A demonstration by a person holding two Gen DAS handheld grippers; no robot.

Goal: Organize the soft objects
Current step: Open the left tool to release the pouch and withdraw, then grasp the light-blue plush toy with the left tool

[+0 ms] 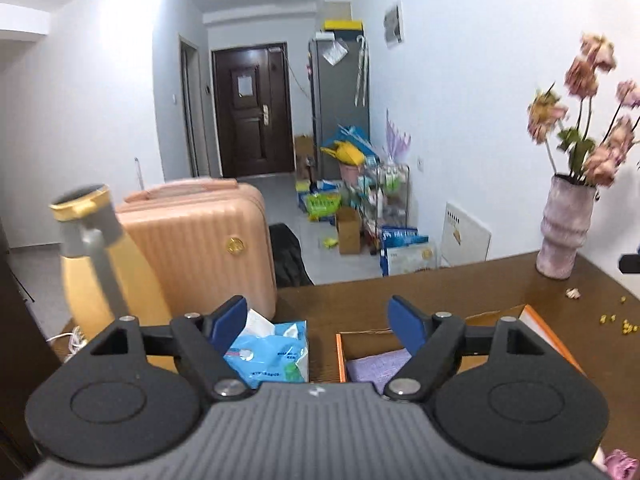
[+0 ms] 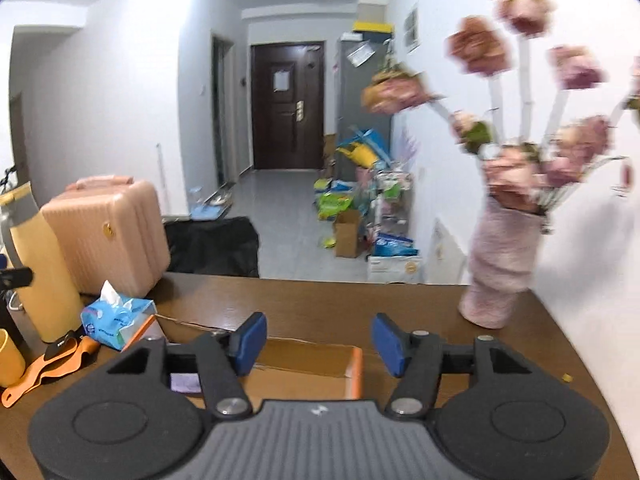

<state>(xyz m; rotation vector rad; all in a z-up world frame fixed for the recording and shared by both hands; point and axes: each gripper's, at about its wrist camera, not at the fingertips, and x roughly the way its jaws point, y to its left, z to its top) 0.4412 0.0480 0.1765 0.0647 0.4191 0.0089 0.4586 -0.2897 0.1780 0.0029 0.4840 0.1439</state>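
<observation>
- Purple cloth lies flat in the orange-rimmed box; its long axis cannot be told.
- Left gripper and right gripper are spread, empty.
- Only the right wrist view shows the orange strap.

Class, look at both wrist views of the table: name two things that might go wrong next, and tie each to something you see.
1. The vase of flowers stands tall near the right gripper, whose jaws are open and empty; a sideways swing might tip it.
2. The purple cloth lies in the orange box right beside the tissue pack; the open left gripper might catch the pack instead.
</observation>
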